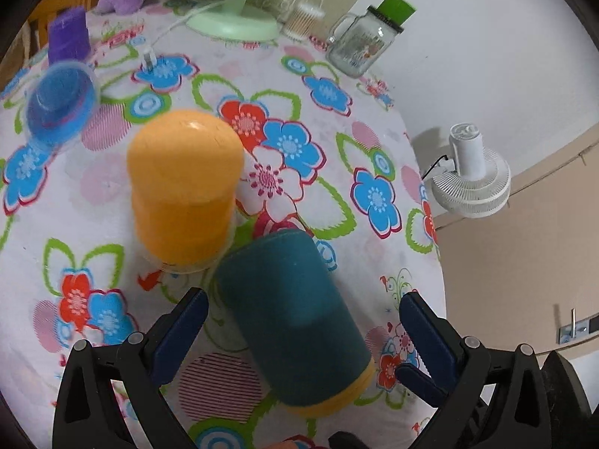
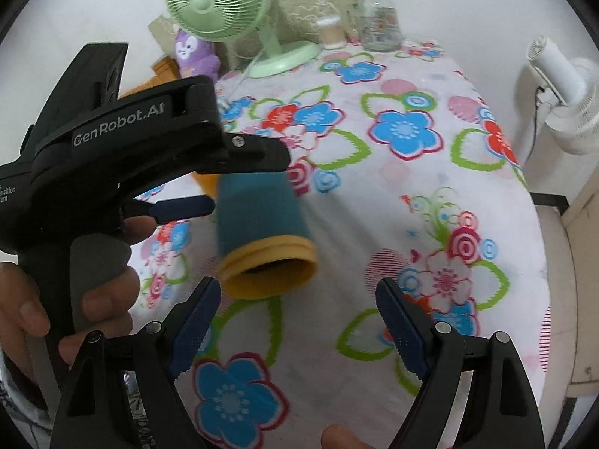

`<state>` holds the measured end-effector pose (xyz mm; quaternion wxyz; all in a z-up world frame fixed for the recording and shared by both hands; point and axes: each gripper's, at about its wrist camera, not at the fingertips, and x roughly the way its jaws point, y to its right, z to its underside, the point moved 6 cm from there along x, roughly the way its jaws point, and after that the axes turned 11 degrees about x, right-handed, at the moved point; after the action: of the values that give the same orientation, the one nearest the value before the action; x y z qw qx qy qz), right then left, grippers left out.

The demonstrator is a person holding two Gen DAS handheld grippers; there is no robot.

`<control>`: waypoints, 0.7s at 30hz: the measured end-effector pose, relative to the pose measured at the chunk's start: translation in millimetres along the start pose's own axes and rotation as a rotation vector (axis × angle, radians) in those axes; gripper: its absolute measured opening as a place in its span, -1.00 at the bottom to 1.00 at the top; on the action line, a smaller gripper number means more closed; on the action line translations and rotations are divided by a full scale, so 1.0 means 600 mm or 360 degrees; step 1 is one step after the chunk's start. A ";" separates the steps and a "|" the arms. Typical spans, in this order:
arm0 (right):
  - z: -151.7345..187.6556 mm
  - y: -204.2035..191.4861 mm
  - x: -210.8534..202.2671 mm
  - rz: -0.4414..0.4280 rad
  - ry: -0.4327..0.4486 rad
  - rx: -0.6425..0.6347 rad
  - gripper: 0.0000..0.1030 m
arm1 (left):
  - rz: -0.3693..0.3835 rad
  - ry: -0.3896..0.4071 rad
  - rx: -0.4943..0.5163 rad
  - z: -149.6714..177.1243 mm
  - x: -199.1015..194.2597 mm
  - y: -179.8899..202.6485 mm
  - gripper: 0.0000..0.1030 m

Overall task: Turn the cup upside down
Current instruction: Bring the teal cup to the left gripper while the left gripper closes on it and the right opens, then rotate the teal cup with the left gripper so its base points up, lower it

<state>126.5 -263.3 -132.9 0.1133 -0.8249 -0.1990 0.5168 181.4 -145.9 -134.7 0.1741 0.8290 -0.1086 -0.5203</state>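
A teal cup (image 1: pixel 295 321) with a yellow rim is tilted, its mouth toward the camera, between the open fingers of my left gripper (image 1: pixel 303 318); the pads are not touching it. In the right wrist view the same cup (image 2: pixel 258 213) looks blurred, mouth facing me, beside the left gripper's body (image 2: pixel 123 138). My right gripper (image 2: pixel 297 307) is open and empty, just in front of the cup's mouth. An upside-down orange cup stack (image 1: pixel 183 183) stands on the floral tablecloth (image 1: pixel 337 172) behind the teal cup.
A blue cup (image 1: pixel 60 104) and a purple cup (image 1: pixel 69 35) are at the far left. A green fan (image 2: pixel 221 3), a glass jar (image 1: pixel 359 45), a small canister (image 1: pixel 303 20) and a purple plush (image 2: pixel 196 52) stand at the back. A white fan (image 1: pixel 471 176) is past the table's right edge.
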 end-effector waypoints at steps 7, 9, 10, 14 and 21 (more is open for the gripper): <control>-0.008 0.016 -0.002 0.0069 0.0009 -0.0009 0.69 | -0.0035 -0.0023 -0.0056 -0.003 0.020 -0.009 0.99; -0.010 0.020 -0.001 0.0090 0.0014 -0.0009 0.69 | -0.0050 -0.0029 -0.0067 -0.003 0.023 -0.012 0.99; -0.010 0.022 -0.001 0.0100 0.0016 -0.0007 0.69 | -0.0054 -0.0028 -0.0070 -0.003 0.025 -0.014 0.99; -0.013 0.033 -0.004 0.0143 0.0029 0.0010 0.69 | -0.0076 -0.0025 -0.0069 -0.003 0.028 -0.017 0.98; -0.019 0.047 -0.010 0.0204 0.0051 0.0030 0.69 | -0.0120 -0.0046 -0.0061 -0.003 0.038 -0.018 0.87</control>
<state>140.2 -290.8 -134.3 0.0909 -0.8431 -0.1389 0.5115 193.0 -144.0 -157.2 0.1685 0.8214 -0.0698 -0.5404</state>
